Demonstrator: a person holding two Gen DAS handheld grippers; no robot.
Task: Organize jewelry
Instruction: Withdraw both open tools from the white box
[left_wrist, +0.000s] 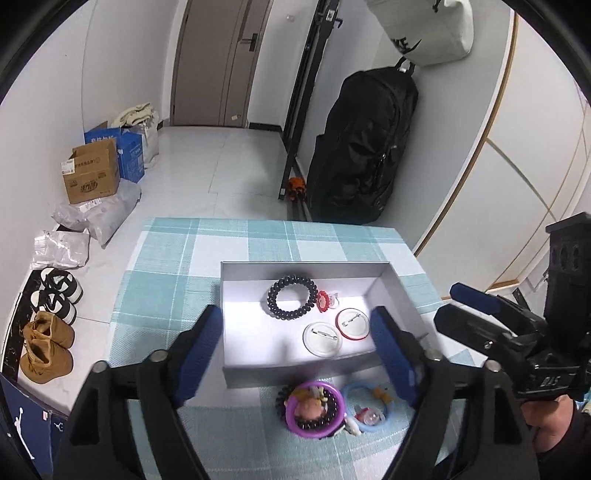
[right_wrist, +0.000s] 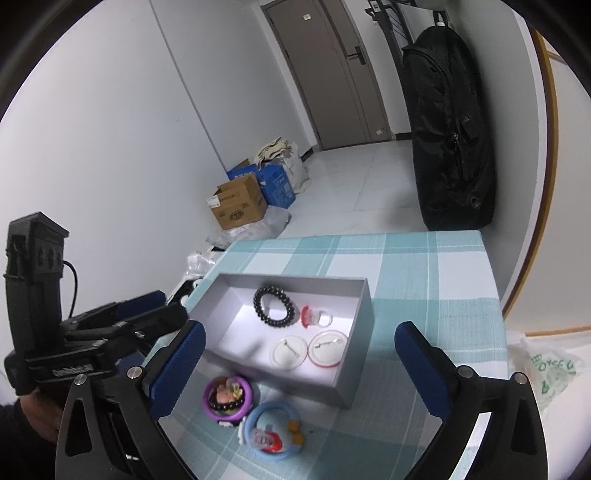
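A grey open box (left_wrist: 295, 371) (right_wrist: 347, 387) sits on a teal checked tablecloth. Inside lie a black bead bracelet (left_wrist: 292, 297) (right_wrist: 275, 305), a red ring-shaped trinket (left_wrist: 325, 301) (right_wrist: 314, 316) and two round pin badges (left_wrist: 322, 339) (right_wrist: 290, 352). In front of the box lie a purple ring (left_wrist: 314, 410) (right_wrist: 227, 398) with dark beads and a small figure inside, and a blue ring (left_wrist: 369, 406) (right_wrist: 273, 430) with small charms. My left gripper (left_wrist: 295, 350) is open and empty above the box's near wall. My right gripper (right_wrist: 299, 354) is open and empty above the box.
The table (left_wrist: 177, 240) ends at the far side and left. Shoes (left_wrist: 48, 343), cardboard boxes (left_wrist: 92, 177) and plastic bags lie on the floor at left. A black bag (left_wrist: 365, 144) hangs at the back right. A plastic bag (right_wrist: 546, 369) lies right of the table.
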